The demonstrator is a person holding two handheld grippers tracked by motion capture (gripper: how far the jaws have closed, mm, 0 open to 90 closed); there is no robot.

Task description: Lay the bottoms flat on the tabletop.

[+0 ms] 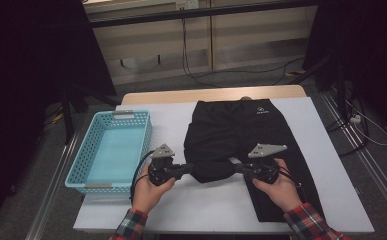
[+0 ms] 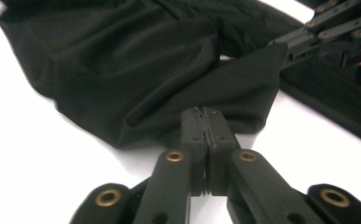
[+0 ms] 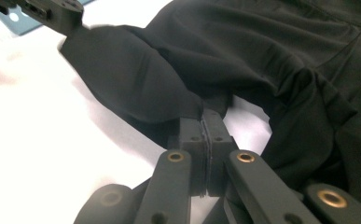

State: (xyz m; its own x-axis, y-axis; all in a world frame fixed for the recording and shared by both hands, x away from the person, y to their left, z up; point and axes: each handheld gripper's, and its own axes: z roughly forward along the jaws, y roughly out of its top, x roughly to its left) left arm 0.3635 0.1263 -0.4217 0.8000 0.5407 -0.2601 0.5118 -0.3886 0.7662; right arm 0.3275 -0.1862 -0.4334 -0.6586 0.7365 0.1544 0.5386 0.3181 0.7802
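Black trousers (image 1: 241, 127) lie spread on the white table (image 1: 331, 165), waistband at the far side. One leg end (image 1: 212, 170) is lifted and stretched between the two grippers. My left gripper (image 1: 188, 167) pinches its left corner, jaws pressed together on the cloth (image 2: 169, 107). My right gripper (image 1: 235, 167) pinches the opposite corner, its jaws shut on the fabric (image 3: 136, 84). The other gripper appears far off in each gripper view, right gripper (image 2: 308, 37) and left gripper (image 3: 52, 14). The other leg runs under the right hand toward the near edge.
A light blue perforated basket (image 1: 112, 150) stands on the table's left part, close to the left hand. White table surface lies bare in front of the hands and at the far right. Beyond the table are cables on the floor and a wooden wall.
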